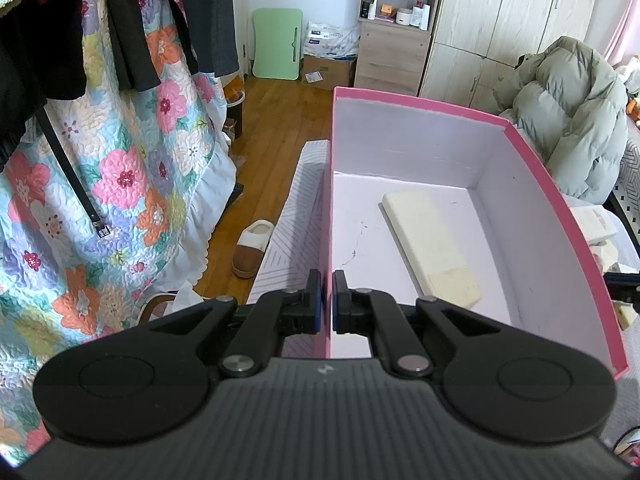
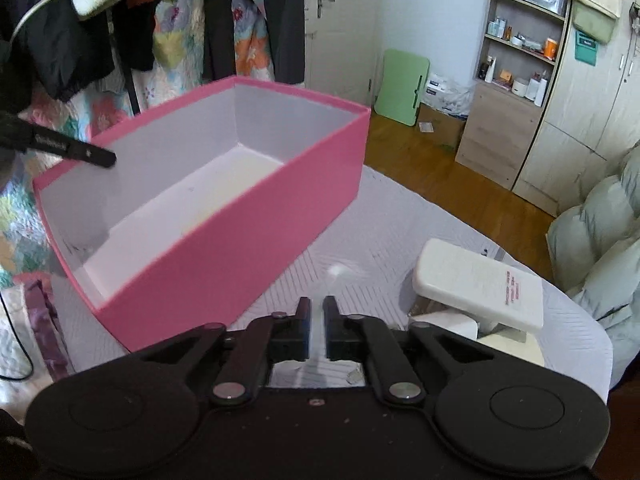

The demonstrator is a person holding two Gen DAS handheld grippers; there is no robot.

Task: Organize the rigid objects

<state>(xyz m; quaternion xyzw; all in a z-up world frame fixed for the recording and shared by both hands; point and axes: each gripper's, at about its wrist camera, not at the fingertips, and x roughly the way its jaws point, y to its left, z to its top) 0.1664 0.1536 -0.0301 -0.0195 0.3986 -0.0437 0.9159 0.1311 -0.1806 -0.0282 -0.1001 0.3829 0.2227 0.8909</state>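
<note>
A pink box (image 1: 560,208) with a white inside stands on the bed. A cream white flat block (image 1: 428,236) lies on its floor. My left gripper (image 1: 327,278) is shut on the box's near left wall, one finger on each side. The box (image 2: 256,232) also shows in the right wrist view, with the left gripper's finger (image 2: 76,148) at its left rim. My right gripper (image 2: 317,304) is shut and empty above the bed cover, in front of the box. A white flat device (image 2: 480,288) lies right of it, on top of other white items.
The bed has a pale patterned cover (image 2: 360,264). A grey-green puffer jacket (image 1: 568,112) lies at the right. A floral quilt (image 1: 120,184) and dark clothes hang at the left. A slipper (image 1: 252,248) sits on the wood floor. Shelves and wardrobes stand at the back.
</note>
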